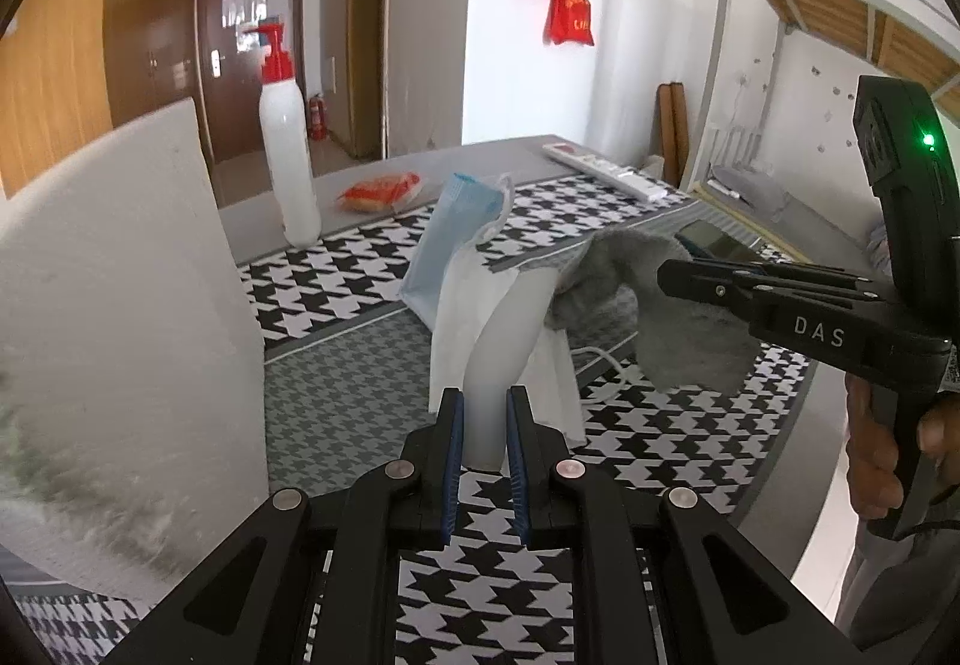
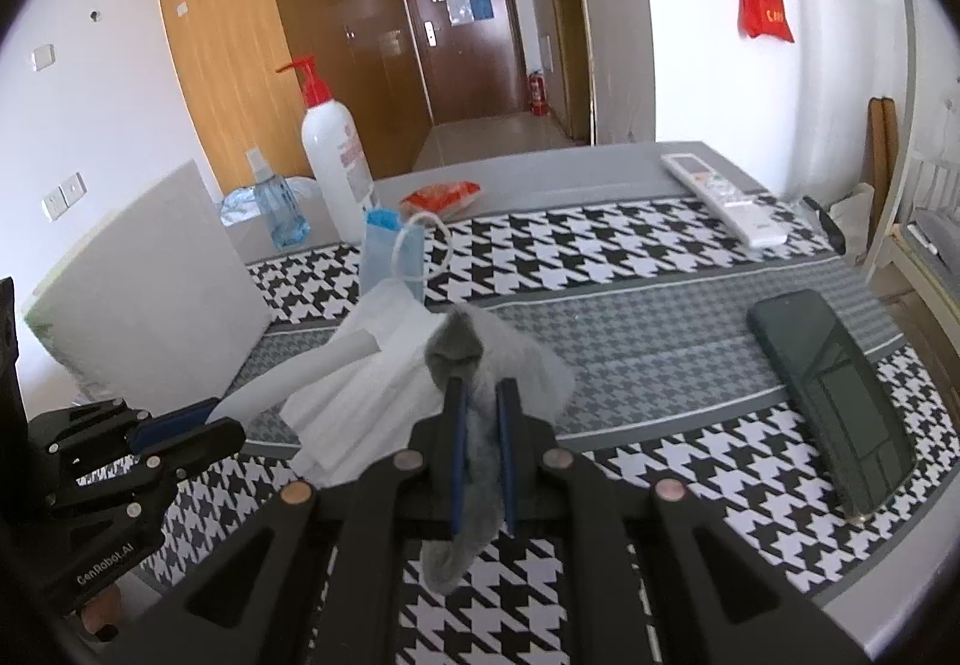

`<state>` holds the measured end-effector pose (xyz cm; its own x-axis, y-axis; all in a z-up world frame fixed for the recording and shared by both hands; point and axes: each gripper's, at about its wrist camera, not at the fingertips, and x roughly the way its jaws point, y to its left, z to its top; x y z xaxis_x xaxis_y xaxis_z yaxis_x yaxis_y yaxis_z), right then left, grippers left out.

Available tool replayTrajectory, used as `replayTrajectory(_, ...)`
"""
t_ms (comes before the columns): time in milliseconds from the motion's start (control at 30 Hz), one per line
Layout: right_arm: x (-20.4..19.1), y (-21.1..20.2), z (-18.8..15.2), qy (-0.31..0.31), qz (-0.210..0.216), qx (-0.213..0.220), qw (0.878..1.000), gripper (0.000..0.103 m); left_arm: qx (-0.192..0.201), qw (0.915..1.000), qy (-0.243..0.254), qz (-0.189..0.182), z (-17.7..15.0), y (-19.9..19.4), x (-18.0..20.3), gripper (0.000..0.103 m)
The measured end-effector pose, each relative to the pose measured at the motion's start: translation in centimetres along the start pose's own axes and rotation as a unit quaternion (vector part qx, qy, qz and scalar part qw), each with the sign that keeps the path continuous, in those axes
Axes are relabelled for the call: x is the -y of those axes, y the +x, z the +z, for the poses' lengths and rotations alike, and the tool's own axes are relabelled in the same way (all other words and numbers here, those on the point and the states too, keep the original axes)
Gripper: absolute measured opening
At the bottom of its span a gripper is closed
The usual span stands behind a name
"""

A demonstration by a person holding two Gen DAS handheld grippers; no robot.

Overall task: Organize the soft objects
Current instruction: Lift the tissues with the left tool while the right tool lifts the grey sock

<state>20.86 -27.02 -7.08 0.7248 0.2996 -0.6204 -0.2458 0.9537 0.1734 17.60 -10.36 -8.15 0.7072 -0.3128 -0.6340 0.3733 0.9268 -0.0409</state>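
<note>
In the left wrist view my left gripper (image 1: 485, 401) is shut on a pale strip at the end of a bundle of white face masks (image 1: 462, 317), which hangs raised over the houndstooth cloth (image 1: 336, 281). A blue mask (image 1: 447, 239) stands up behind the bundle. At the right, my right gripper (image 1: 666, 275) is shut on a grey sock (image 1: 672, 341) that droops beside the masks. In the right wrist view the grey sock (image 2: 480, 455) is pinched between the right gripper (image 2: 480, 389) pads, with its ends hanging before and behind. The left gripper (image 2: 222, 422) is at the left, holding the white masks (image 2: 360, 395).
A white pump bottle (image 2: 336, 167) with a red top, a blue bottle (image 2: 282, 215), an orange packet (image 2: 441, 197) and a remote (image 2: 726, 197) stand along the far side. A dark phone (image 2: 834, 395) lies at the right. A white box (image 2: 150, 293) stands at the left.
</note>
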Motion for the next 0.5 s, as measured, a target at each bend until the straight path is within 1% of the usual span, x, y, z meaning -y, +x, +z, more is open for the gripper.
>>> replayTrajectory(100,-0.1,-0.9,0.0,0.000,-0.001,0.008,1.000,0.008,0.009,1.0000,0.001,-0.001,0.0,-0.7,0.1,0.015)
replayTrajectory(167,-0.2,-1.1,-0.2,-0.002,-0.002,0.007,1.000,0.008,0.013,0.9999,0.001,0.000,-0.1,-1.2,0.1,0.015)
replayTrajectory(300,0.0,-0.6,-0.9,0.004,0.000,-0.009,1.000,0.008,0.016,0.9999,0.001,0.005,-0.4,-1.7,0.1,0.015)
replayTrajectory(367,0.1,-0.3,-1.1,0.007,0.003,-0.015,1.000,0.011,0.017,0.9998,0.002,0.005,-0.6,-1.9,0.1,0.015)
replayTrajectory(400,0.1,-0.1,-1.2,0.006,0.001,-0.018,1.000,0.022,0.017,0.9998,0.003,0.006,-0.6,-1.9,0.1,0.015)
replayTrajectory(433,0.1,-0.1,-1.3,0.006,0.000,-0.019,1.000,0.043,0.018,0.9998,0.003,0.006,-0.6,-2.0,0.2,0.015)
replayTrajectory(467,0.1,0.0,-1.3,0.010,0.001,-0.019,1.000,0.052,0.018,0.9998,0.003,0.005,-0.7,-2.0,0.2,0.015)
replayTrajectory(500,0.2,0.0,-1.3,0.014,0.002,-0.016,1.000,0.065,0.018,0.9998,0.004,0.005,-0.7,-2.0,0.3,0.015)
